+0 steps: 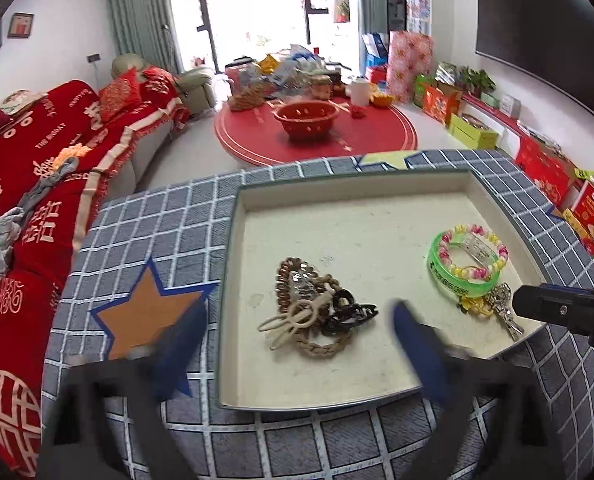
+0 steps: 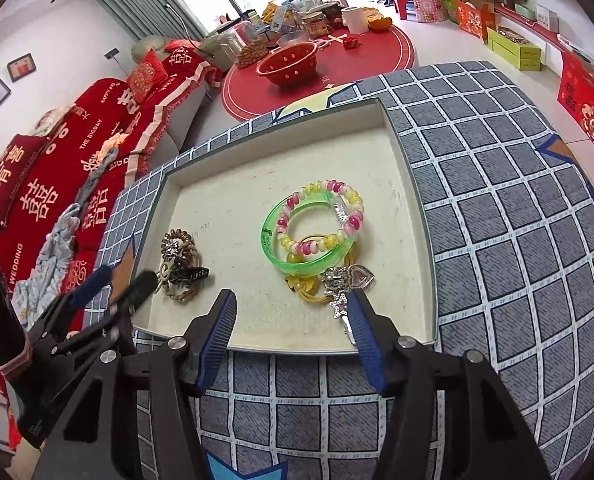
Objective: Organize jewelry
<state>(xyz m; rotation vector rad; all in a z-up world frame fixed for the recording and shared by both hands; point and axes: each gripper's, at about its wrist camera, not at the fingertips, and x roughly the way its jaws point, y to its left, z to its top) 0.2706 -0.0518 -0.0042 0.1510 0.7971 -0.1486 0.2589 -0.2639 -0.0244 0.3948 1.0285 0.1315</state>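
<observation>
Sorting seemed nearly done: my right tongs (image 2: 293,316) and left tongs (image 1: 297,336) gaped empty over the shallow cream tray (image 2: 413,216); next, silver brooch (image 2: 337,280).

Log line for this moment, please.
left gripper: open, empty | right gripper: open, empty | tray: bangle, hair ties
</observation>
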